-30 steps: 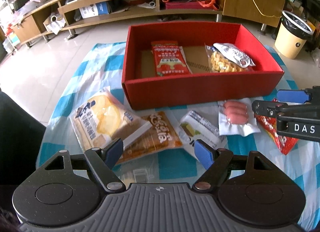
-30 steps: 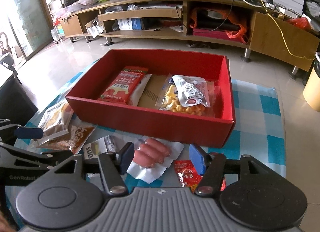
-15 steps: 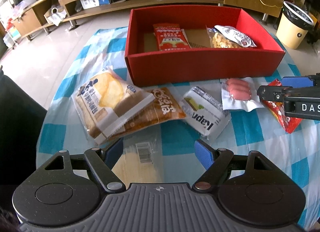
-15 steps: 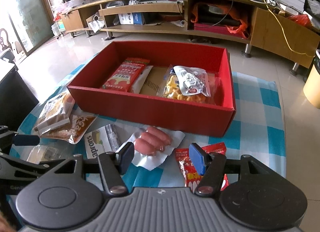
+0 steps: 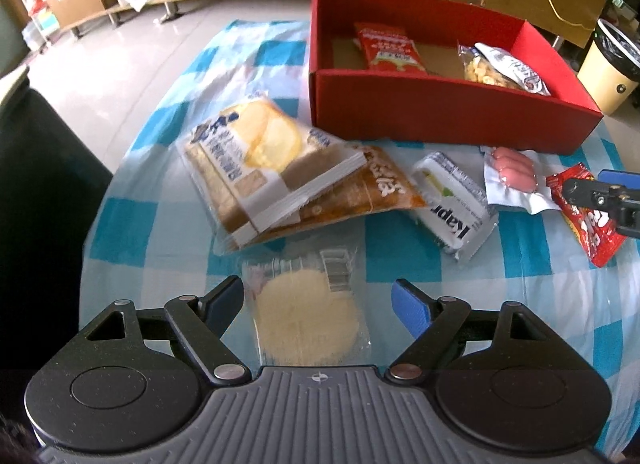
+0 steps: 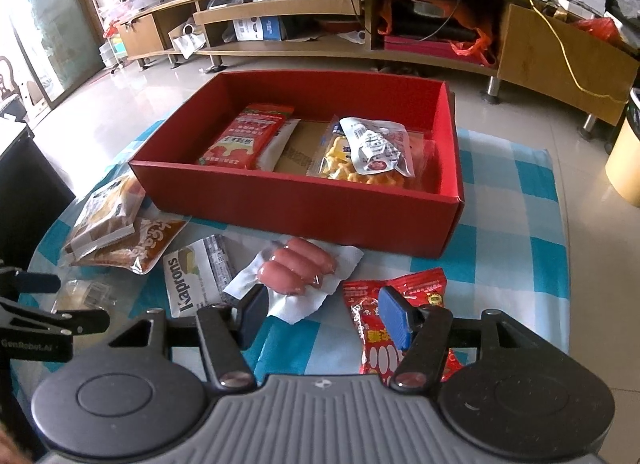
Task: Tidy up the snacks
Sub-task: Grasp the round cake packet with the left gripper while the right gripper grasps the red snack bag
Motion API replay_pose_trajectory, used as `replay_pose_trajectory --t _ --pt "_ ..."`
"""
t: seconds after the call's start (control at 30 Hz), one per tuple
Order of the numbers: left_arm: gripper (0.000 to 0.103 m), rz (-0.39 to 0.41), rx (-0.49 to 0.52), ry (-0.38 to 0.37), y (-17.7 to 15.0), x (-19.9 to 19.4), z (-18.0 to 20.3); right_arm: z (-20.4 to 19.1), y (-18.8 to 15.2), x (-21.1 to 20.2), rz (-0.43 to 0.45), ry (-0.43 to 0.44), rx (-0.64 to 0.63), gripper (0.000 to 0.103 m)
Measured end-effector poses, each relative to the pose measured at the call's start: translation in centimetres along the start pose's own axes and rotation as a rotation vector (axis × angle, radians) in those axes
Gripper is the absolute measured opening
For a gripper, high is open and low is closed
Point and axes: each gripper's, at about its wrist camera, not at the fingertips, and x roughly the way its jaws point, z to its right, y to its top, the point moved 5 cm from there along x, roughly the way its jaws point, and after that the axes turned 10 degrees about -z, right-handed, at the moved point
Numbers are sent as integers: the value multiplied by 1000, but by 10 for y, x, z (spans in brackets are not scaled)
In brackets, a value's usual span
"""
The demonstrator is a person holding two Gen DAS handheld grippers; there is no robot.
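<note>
A red box [image 5: 440, 120] [image 6: 304, 204] on the blue checked cloth holds a red packet [image 6: 244, 136] and a clear bag of yellow snacks [image 6: 360, 160]. In front of it lie a bread pack [image 5: 256, 160], an orange packet [image 5: 372, 188], a white Kaprons pack [image 5: 456, 204] [image 6: 196, 284], a sausage pack [image 5: 516, 176] [image 6: 296, 268] and a red snack bag [image 5: 588, 220] [image 6: 384, 324]. My left gripper [image 5: 320, 304] is open over a clear pack of pale yellow rounds [image 5: 308, 320]. My right gripper [image 6: 320, 316] is open, just short of the sausage pack and the red bag.
A long wooden TV bench [image 6: 360, 12] with cluttered shelves runs along the back. A yellow bin [image 5: 608, 68] stands on the floor to the right. A dark seat [image 5: 44, 200] is at the left of the table. The cloth [image 6: 512, 256] hangs over the table's edges.
Both grippers have pulled back towards me from the box. The left one has also swung left, and the clear pack of yellow rounds now lies between its fingers. Both stay open.
</note>
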Motion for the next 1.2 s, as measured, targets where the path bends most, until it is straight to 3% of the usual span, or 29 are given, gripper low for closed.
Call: replay_pose_trajectory --t 0.27,0.33,0.4,0.7,0.83,1.1,1.2 --pt "86 -54 11 25 -2 21 4 22 3 -7 11 -9 47 58" --pt "83 -59 17 35 -3 23 4 33 4 -7 4 -19 77 58" --pt "71 -61 14 43 -3 25 2 43 4 -6 -5 -30 104 58" --pt "66 -57 47 -6 -5 21 12 68 -3 13 -77 -60 133 63" --pt "65 -57 84 -24 -8 19 24 65 -5 31 -120 -56 105 63" --pt "66 -52 141 -28 -10 19 39 55 -2 33 -123 -35 58 67" --pt "66 -53 148 -33 -9 20 42 50 -3 36 -138 -17 28 74"
